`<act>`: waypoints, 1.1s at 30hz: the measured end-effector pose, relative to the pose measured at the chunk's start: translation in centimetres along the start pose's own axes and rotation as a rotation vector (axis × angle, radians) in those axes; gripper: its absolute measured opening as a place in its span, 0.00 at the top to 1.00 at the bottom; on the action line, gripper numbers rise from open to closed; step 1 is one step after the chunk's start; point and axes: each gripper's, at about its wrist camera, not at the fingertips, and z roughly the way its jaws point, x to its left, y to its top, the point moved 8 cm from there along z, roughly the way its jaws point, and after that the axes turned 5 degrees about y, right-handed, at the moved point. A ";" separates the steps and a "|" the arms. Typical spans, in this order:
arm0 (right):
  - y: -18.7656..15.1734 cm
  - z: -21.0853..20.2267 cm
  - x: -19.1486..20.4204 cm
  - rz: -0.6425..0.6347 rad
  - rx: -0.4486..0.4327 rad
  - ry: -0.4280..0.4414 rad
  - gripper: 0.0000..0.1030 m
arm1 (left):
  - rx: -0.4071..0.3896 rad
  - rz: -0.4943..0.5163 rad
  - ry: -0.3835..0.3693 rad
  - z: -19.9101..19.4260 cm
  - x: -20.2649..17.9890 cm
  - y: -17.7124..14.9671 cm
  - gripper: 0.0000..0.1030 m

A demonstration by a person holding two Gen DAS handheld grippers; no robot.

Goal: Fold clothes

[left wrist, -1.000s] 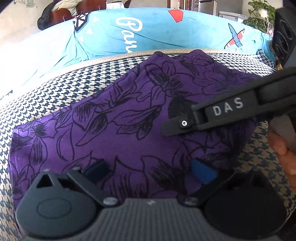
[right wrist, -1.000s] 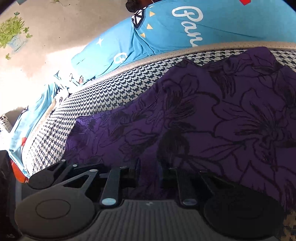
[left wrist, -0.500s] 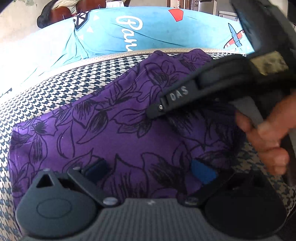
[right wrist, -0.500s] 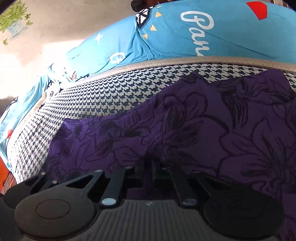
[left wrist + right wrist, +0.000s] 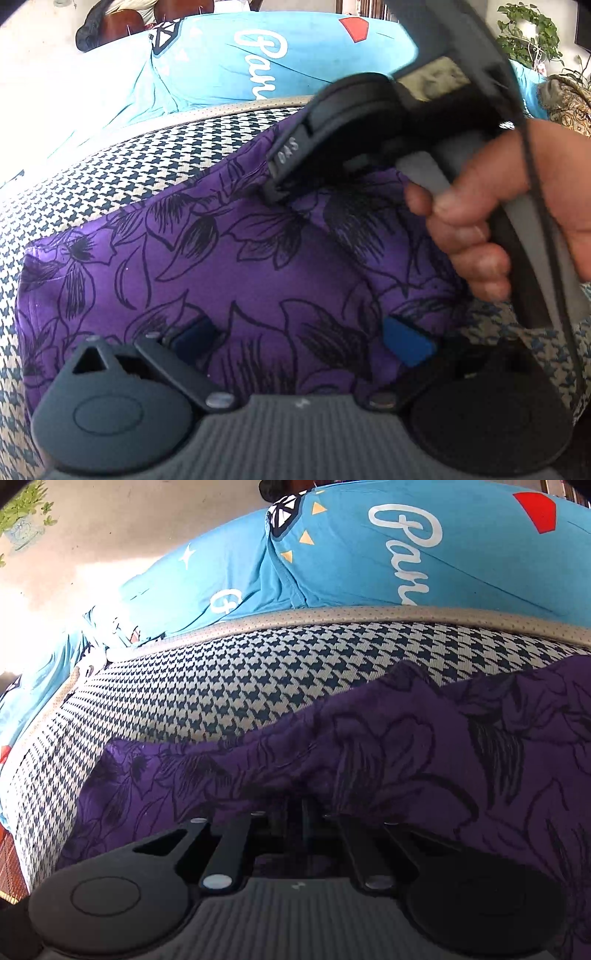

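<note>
A purple garment with black flower outlines (image 5: pixel 229 266) lies on a houndstooth cushion (image 5: pixel 140 170). My left gripper (image 5: pixel 301 341) stands open at the garment's near edge, its blue pads (image 5: pixel 406 347) wide apart and resting on the cloth. A hand (image 5: pixel 524 206) holds my right gripper (image 5: pixel 275 188), which is shut on a raised fold of the garment's right part. In the right wrist view the right gripper (image 5: pixel 293 808) has its fingers together, with the purple garment (image 5: pixel 424 760) bunched over them and draped to the right.
The houndstooth cushion (image 5: pixel 258 686) has a beige piped rim (image 5: pixel 332 616). Behind it lies a blue printed sheet (image 5: pixel 303 55) (image 5: pixel 351 561). Potted plants stand at the far right (image 5: pixel 524 33) and on the floor (image 5: pixel 22 513).
The right gripper has closed on the garment and moved leftward across the left wrist view, pulling the right part of the cloth up and over. The left gripper has stayed put.
</note>
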 end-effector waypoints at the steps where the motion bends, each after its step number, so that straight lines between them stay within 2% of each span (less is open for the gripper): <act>1: 0.2 0.2 -0.1 0.009 -0.002 -0.002 0.97 | 0.001 0.000 0.000 -0.1 0.0 0.0 0.01; 12: 2.3 1.7 -0.7 0.045 -0.046 -0.031 1.00 | 0.007 0.008 -0.005 -0.6 -0.1 -0.6 0.01; 22: 3.4 1.9 -1.5 0.175 -0.113 0.012 1.00 | 0.010 0.023 -0.010 -0.9 -0.1 -1.1 0.01; 27: 3.2 -0.7 -0.3 0.136 -0.108 0.023 0.91 | 0.007 0.030 -0.013 -1.1 0.0 -1.0 0.00; 33: -0.2 -4.1 0.1 0.192 -0.082 0.069 0.91 | -0.010 0.011 -0.026 -1.8 0.3 -0.9 0.00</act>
